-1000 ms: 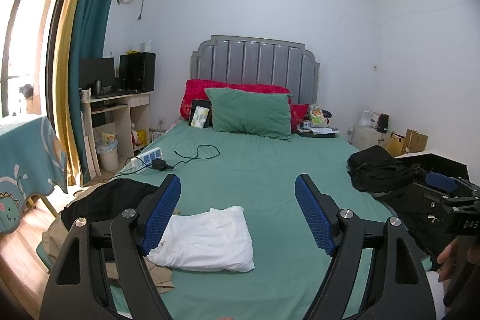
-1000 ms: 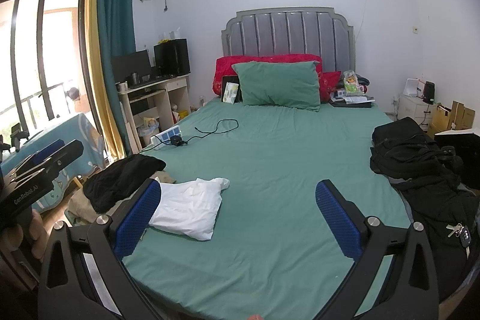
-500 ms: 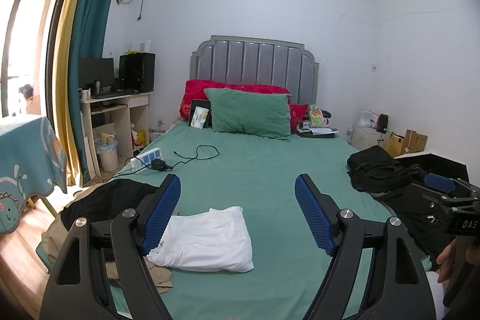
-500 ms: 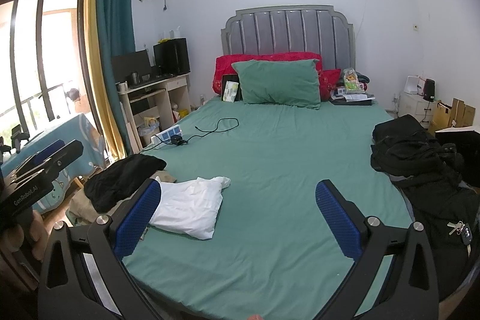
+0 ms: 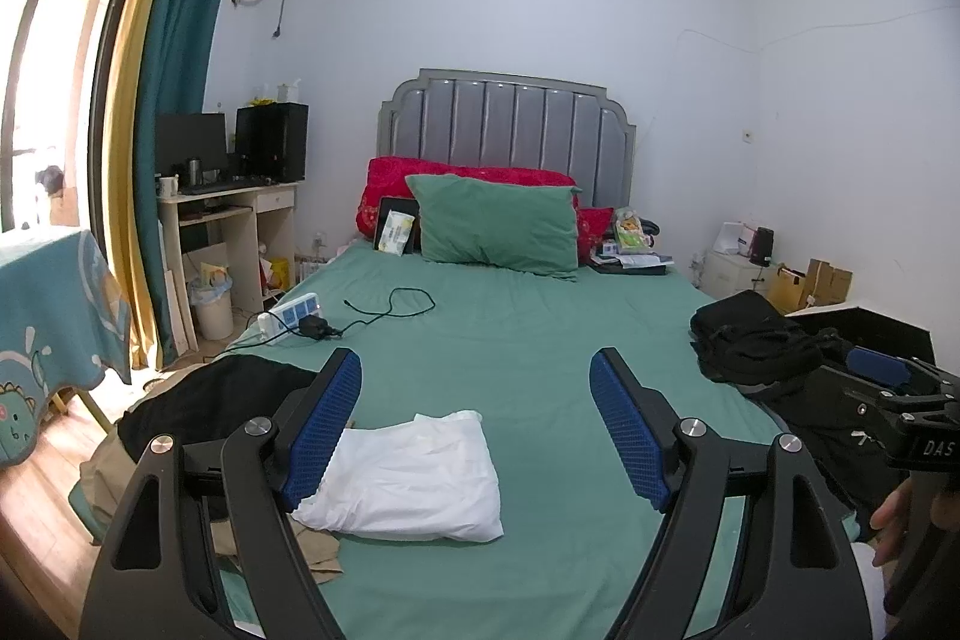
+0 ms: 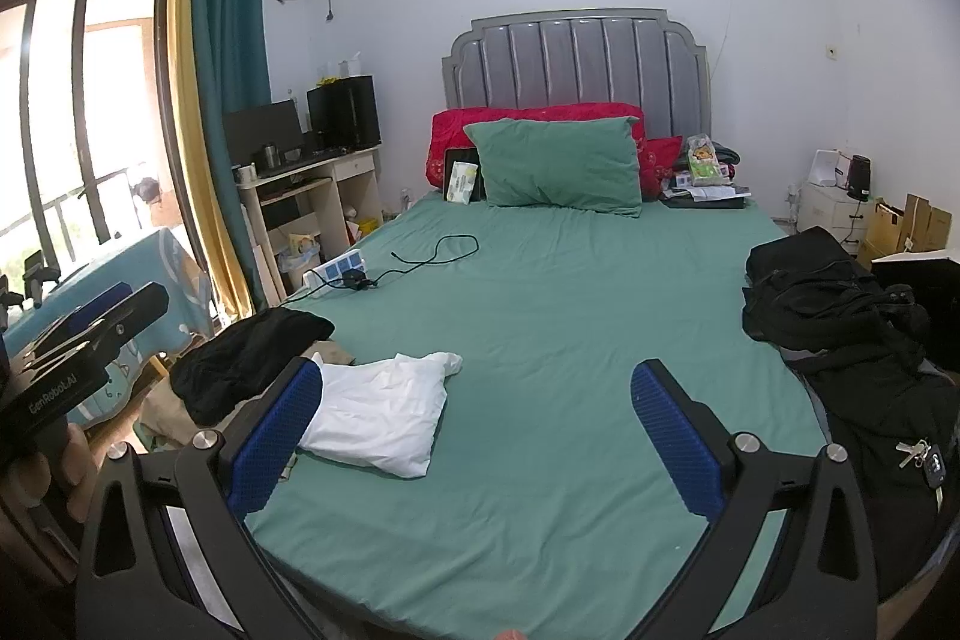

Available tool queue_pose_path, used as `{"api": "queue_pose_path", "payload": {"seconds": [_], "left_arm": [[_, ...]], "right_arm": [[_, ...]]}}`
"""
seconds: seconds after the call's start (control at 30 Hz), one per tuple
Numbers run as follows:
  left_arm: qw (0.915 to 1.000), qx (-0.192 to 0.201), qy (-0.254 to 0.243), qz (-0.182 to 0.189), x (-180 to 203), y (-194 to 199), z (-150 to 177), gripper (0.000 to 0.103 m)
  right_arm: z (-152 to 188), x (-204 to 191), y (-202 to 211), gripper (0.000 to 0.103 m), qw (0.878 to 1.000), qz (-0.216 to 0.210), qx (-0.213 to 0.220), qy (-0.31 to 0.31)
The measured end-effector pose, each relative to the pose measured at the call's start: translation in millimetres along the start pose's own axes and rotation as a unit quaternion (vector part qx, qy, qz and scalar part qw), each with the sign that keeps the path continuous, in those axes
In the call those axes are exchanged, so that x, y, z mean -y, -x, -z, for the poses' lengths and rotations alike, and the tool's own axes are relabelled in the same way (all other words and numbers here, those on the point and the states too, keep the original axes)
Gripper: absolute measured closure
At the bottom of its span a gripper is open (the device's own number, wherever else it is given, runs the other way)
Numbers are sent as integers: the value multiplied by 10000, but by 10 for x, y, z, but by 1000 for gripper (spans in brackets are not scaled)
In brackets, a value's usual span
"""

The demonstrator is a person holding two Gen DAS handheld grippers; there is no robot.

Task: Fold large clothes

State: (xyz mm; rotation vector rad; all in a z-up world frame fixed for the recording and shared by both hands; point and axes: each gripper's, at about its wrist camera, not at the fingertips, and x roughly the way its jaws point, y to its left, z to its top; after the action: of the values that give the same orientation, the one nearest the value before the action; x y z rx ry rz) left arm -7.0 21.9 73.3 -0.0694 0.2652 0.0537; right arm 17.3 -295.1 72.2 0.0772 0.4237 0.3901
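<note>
Daylight pours in from the window (image 6: 78, 130) on the left, where the panes are blown out to near white, and it fills the room evenly and brightly, leaving only soft, faint shadows on the bed (image 6: 570, 340). Both fisheye views bend straight lines strongly toward the edges, so the curtain (image 5: 174, 100) bows, and the corners fall off into black vignette. Focus is sharp across the middle; the white walls carry a slight bluish cast.
</note>
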Motion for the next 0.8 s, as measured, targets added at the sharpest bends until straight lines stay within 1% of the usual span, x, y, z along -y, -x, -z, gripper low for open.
{"api": "queue_pose_path", "payload": {"seconds": [0.8], "left_arm": [[9999, -41, 69, 64, 20, -23, 86, 22]], "right_arm": [[9, -17, -1, 1, 10000, 13, -6, -1]]}}
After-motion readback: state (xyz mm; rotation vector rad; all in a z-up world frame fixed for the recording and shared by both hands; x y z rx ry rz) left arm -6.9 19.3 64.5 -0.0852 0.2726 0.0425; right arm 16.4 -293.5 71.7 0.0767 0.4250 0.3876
